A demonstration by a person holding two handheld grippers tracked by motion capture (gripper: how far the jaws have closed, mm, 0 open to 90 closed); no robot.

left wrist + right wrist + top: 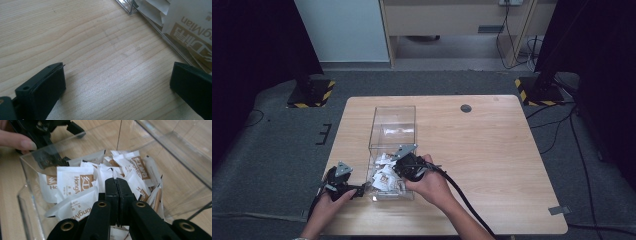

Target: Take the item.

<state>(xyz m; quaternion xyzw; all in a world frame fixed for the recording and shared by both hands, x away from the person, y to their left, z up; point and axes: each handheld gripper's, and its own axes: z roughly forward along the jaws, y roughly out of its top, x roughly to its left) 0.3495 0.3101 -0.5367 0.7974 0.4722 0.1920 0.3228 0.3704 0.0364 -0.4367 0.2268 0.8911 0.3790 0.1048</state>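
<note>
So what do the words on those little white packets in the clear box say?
"HongM", cut off by another packet, in brown letters on a front white packet in the clear box.
"gMian", the start hidden, on a packet seen through the box wall in the left gripper view.
Brown square logos hold characters too blurred to read.
In the high view the packets' print is too small to read.

Each hand holds a black gripper. The left gripper (343, 183) and the right gripper (410, 165) each carry a grey three-cornered plate on top. A thick black cable (464, 197) trails back from the right gripper along the forearm. The right gripper's (116, 195) linkage arms are black, with brass-coloured rivets at the pivots. The left gripper's (117, 87) jaws are matte black blocks. The forearms are bare.
</note>
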